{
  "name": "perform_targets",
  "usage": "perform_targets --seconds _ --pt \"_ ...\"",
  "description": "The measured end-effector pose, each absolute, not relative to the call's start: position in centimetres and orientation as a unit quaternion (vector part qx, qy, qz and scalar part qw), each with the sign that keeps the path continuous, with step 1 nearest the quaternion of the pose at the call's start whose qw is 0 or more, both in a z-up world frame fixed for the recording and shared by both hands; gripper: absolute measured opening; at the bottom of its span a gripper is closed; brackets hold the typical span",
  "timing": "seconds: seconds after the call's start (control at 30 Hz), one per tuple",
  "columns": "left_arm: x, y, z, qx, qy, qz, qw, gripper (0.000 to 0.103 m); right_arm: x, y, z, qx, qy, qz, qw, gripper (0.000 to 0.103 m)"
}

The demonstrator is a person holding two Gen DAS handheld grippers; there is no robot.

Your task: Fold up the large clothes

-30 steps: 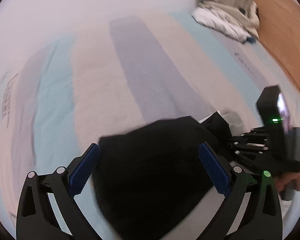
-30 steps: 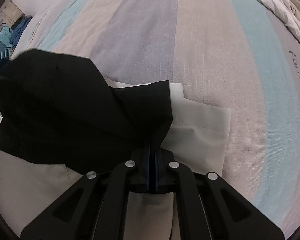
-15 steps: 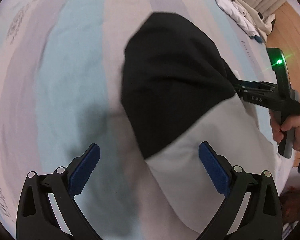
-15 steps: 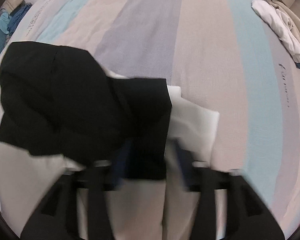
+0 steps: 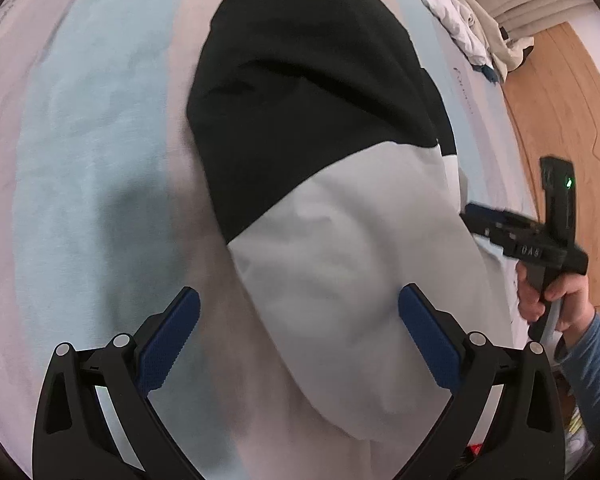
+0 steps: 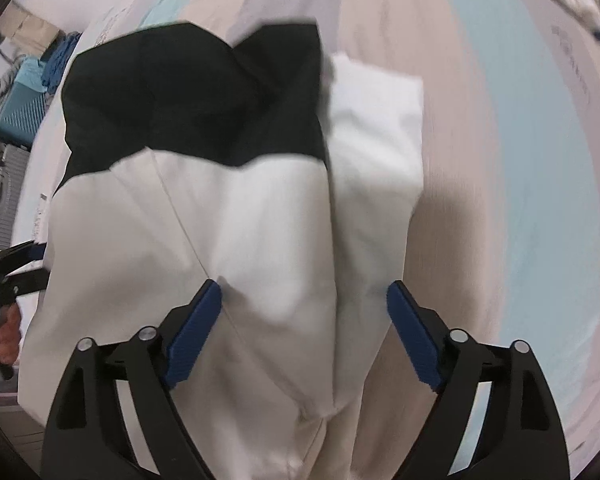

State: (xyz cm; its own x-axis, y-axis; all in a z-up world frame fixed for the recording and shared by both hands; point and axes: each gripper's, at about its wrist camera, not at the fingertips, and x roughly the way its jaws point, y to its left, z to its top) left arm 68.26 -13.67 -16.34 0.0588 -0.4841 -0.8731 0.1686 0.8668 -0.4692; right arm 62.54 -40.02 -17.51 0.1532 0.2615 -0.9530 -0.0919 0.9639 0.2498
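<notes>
A black and white garment [image 5: 332, 184] lies folded on the striped bed sheet [image 5: 80, 140]. Its black part lies at the far end and its white part nearer to me. It also shows in the right wrist view [image 6: 236, 200], with a white flap sticking out on the right. My left gripper [image 5: 296, 336] is open and empty above the white part. My right gripper [image 6: 300, 332] is open and empty above the white part too. It also shows in the left wrist view [image 5: 480, 220], at the garment's right edge.
A pile of white and beige clothes [image 5: 472, 36] lies at the far corner of the bed. A wooden floor [image 5: 572, 120] runs along the right side. A teal suitcase [image 6: 20, 96] stands left of the bed.
My right gripper has opened and let go of the black fabric, then pulled back. The garment now lies flat. My left gripper has swung over it, still open.
</notes>
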Motion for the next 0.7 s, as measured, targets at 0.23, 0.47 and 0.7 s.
perform_targets --seconds 0.23,0.47,0.7 --pt "69.6 -15.2 -17.7 -0.156 0.658 -0.236 0.698 0.098 61.7 -42.3 -20.6 0.145 0.662 0.103 0.728 0.086" --pt "69.9 -15.6 -18.6 -0.181 0.668 -0.239 0.681 0.098 61.6 -39.9 -20.8 0.144 0.666 0.17 0.712 0.083" --pt "69.4 -16.9 -18.7 -0.192 0.659 -0.234 0.688 0.098 63.0 -37.4 -22.7 0.13 0.676 0.168 0.705 0.081"
